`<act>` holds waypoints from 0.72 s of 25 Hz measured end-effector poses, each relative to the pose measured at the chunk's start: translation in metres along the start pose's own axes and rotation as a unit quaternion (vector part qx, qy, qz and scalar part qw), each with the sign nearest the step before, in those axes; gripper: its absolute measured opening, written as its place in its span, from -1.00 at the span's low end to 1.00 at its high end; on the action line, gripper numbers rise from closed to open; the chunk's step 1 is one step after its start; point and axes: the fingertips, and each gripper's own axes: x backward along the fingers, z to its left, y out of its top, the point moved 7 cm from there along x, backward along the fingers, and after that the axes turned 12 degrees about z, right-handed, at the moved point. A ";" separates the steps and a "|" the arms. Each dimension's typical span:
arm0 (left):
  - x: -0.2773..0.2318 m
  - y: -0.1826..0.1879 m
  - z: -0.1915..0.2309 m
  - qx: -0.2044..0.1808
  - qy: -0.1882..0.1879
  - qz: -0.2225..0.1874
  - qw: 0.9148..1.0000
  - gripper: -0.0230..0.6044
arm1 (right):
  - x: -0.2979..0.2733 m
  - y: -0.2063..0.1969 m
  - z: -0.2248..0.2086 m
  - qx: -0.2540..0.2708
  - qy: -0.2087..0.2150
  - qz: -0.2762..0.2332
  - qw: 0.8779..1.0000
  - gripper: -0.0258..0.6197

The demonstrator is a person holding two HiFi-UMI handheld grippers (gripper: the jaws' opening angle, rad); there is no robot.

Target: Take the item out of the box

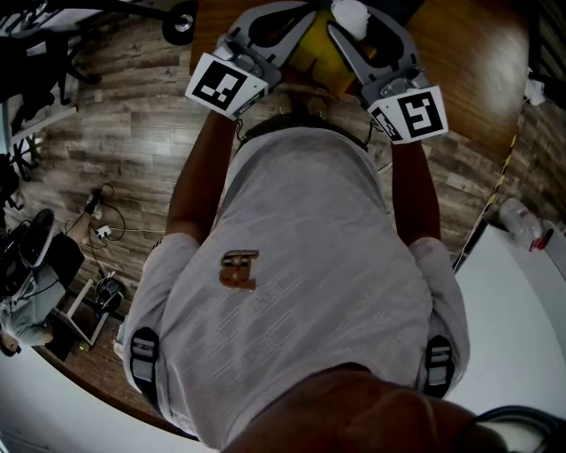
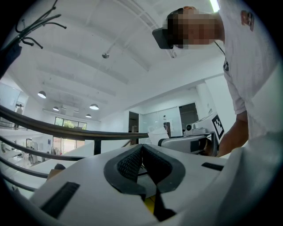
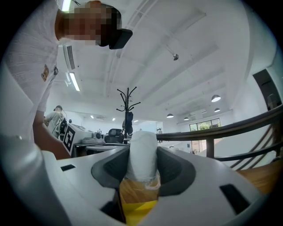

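Observation:
My right gripper (image 1: 352, 19) is shut on a white, plastic-wrapped cylinder-shaped item (image 1: 350, 14), held upright between the pads. In the right gripper view the same item (image 3: 142, 159) fills the gap of the right gripper (image 3: 143, 148), above a yellow box (image 3: 138, 212) on wood. My left gripper (image 1: 285, 19) is beside it over the yellow box (image 1: 311, 51). In the left gripper view its pads (image 2: 132, 161) meet at the tip of the left gripper (image 2: 142, 146) with nothing between them. The person's torso hides most of the box.
A wooden table (image 1: 460, 44) carries the box. A white table (image 1: 517, 310) with a bottle (image 1: 522, 221) stands at the right. Cables (image 1: 102, 228) lie on the plank floor; another person (image 1: 26, 301) sits at the left. A railing (image 3: 230, 128) runs behind.

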 end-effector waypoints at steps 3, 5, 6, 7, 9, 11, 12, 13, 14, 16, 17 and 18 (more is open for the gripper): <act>0.002 0.000 0.001 0.000 0.001 0.000 1.000 -0.86 | -0.002 0.000 0.002 0.002 -0.001 0.000 1.000 -0.31; 0.005 0.002 0.001 -0.001 0.001 -0.001 1.000 -0.86 | -0.001 0.002 0.005 0.003 0.000 -0.003 1.000 -0.31; 0.007 0.003 0.000 -0.001 0.001 -0.002 1.000 -0.86 | -0.001 0.003 0.007 0.003 0.001 -0.004 1.000 -0.31; 0.008 0.003 -0.001 -0.001 0.001 -0.002 1.000 -0.86 | -0.001 0.004 0.009 0.003 0.001 -0.005 1.000 -0.31; 0.010 0.003 -0.003 0.000 0.002 -0.002 1.000 -0.86 | 0.001 0.004 0.012 0.005 0.002 -0.006 1.000 -0.31; 0.013 0.003 -0.004 0.000 0.003 -0.002 1.000 -0.86 | 0.002 0.005 0.016 0.007 0.003 -0.007 1.000 -0.31; 0.015 0.003 -0.005 0.000 0.003 -0.002 1.000 -0.86 | 0.001 0.005 0.017 0.007 0.004 -0.007 1.000 -0.31; 0.016 0.004 -0.005 -0.001 0.004 -0.003 1.000 -0.86 | 0.001 0.006 0.019 0.007 0.004 -0.008 1.000 -0.31; 0.017 0.004 -0.004 -0.001 0.004 -0.004 1.000 -0.86 | 0.001 0.007 0.019 0.008 0.005 -0.010 1.000 -0.31; 0.018 0.005 -0.005 -0.002 0.005 -0.006 1.000 -0.86 | 0.001 0.008 0.020 0.008 0.005 -0.011 1.000 -0.31; 0.018 0.005 -0.005 -0.001 0.006 -0.006 1.000 -0.86 | 0.002 0.008 0.019 0.008 0.005 -0.012 1.000 -0.31; 0.018 0.005 -0.005 -0.001 0.006 -0.007 1.000 -0.86 | 0.002 0.008 0.019 0.008 0.004 -0.013 1.000 -0.31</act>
